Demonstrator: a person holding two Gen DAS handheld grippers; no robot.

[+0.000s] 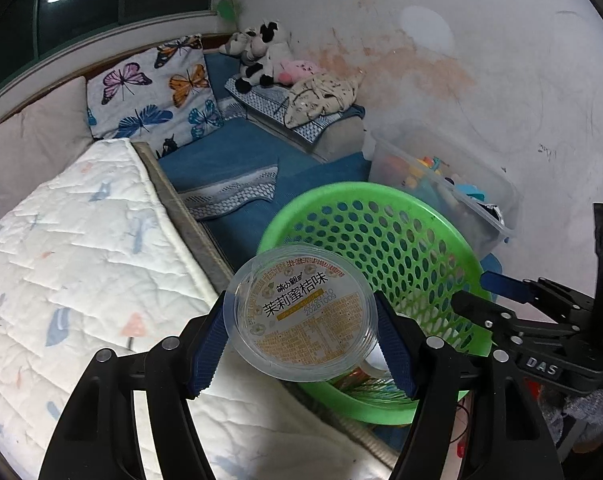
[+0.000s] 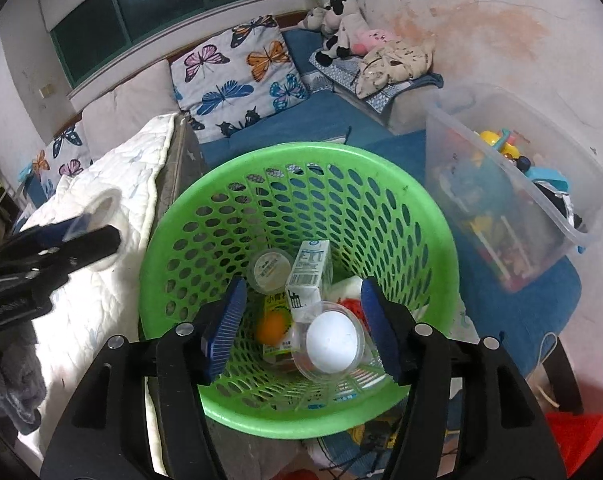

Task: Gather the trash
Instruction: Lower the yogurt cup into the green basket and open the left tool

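Observation:
My left gripper (image 1: 301,300) is shut on a clear plastic cup (image 1: 301,312) with a yellow printed lid, held beside the near rim of the green perforated basket (image 1: 361,192). In the right wrist view that left gripper (image 2: 81,232) shows at the left with the cup (image 2: 105,204) side-on over the quilt. My right gripper (image 2: 301,286) stands open over the green basket (image 2: 301,150), with nothing between its pads. Below it in the basket lie a clear cup with a white lid (image 2: 331,342), a milk carton (image 2: 309,276), a small jelly cup (image 2: 269,270) and a yellow-green carton (image 2: 275,328). The right gripper (image 1: 481,292) also shows in the left wrist view.
A white quilted blanket (image 1: 81,240) covers the bed to the left of the basket. A clear storage bin of toys (image 2: 521,200) stands right of it on blue cloth. Butterfly pillows (image 2: 237,72) and plush toys (image 2: 341,20) sit at the back by the stained wall.

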